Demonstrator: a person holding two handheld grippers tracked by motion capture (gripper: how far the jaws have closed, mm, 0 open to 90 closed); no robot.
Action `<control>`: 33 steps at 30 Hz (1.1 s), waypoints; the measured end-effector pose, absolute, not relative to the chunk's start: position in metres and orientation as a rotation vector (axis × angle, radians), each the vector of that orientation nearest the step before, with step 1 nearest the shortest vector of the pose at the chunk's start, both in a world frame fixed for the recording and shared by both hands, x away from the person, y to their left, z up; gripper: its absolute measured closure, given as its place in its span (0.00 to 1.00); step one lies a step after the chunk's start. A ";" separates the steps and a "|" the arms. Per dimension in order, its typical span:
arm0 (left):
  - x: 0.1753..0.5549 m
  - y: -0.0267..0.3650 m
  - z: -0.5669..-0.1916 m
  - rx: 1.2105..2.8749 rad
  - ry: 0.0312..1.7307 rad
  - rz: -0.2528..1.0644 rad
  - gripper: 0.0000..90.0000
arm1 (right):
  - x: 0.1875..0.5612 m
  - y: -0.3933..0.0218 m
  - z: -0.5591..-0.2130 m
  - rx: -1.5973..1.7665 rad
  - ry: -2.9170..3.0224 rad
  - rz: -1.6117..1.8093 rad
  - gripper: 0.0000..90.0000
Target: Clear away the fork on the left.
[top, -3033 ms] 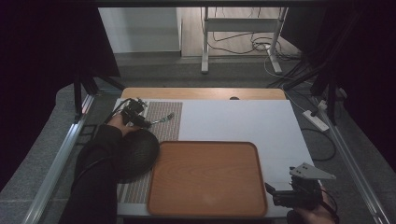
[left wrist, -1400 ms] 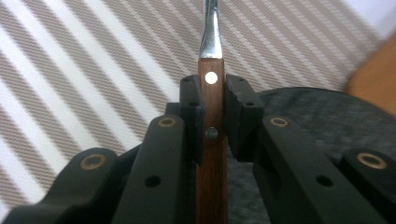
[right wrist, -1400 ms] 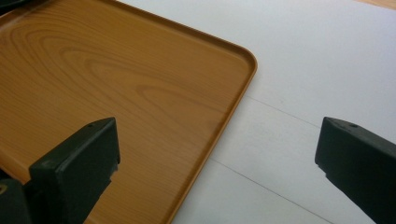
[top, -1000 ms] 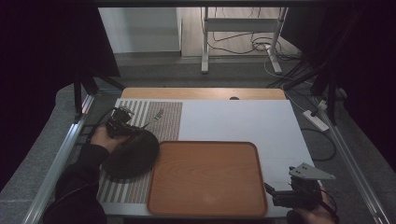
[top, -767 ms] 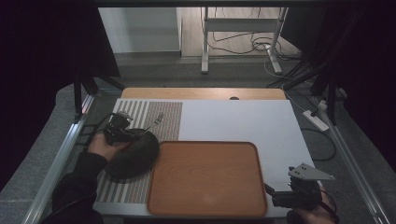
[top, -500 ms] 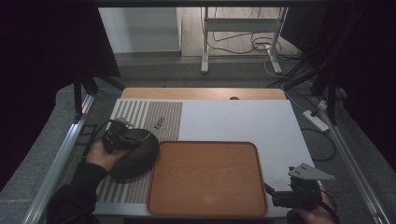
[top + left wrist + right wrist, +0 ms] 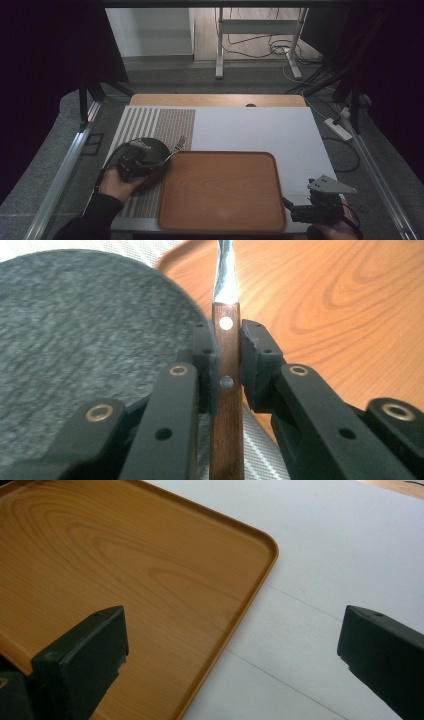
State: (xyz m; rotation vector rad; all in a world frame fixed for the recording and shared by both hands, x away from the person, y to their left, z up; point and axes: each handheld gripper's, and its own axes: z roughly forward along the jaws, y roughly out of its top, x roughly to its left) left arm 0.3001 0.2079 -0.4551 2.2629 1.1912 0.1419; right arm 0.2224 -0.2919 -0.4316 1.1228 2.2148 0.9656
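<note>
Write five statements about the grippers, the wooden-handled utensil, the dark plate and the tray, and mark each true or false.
1. The left gripper is clamped on the wooden-handled utensil. True.
2. The right gripper holds the tray's corner. False: its jaws stand wide apart with nothing between them.
3. The wooden tray carries the dark plate. False: the dark plate sits on the striped mat, left of the tray.
4. The utensil's metal end points toward the tray. True.
5. The right gripper hovers over the striped mat. False: it is near the tray's front right corner.
</note>
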 end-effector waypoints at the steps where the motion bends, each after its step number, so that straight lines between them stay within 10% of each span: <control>1: 0.298 0.204 -0.455 2.261 1.195 0.144 0.86 | 0.222 -0.292 -0.432 1.122 2.215 0.965 0.00; 33: 0.278 0.113 -0.488 2.373 1.050 0.047 0.80 | 0.224 -0.292 -0.432 1.122 2.234 0.962 0.00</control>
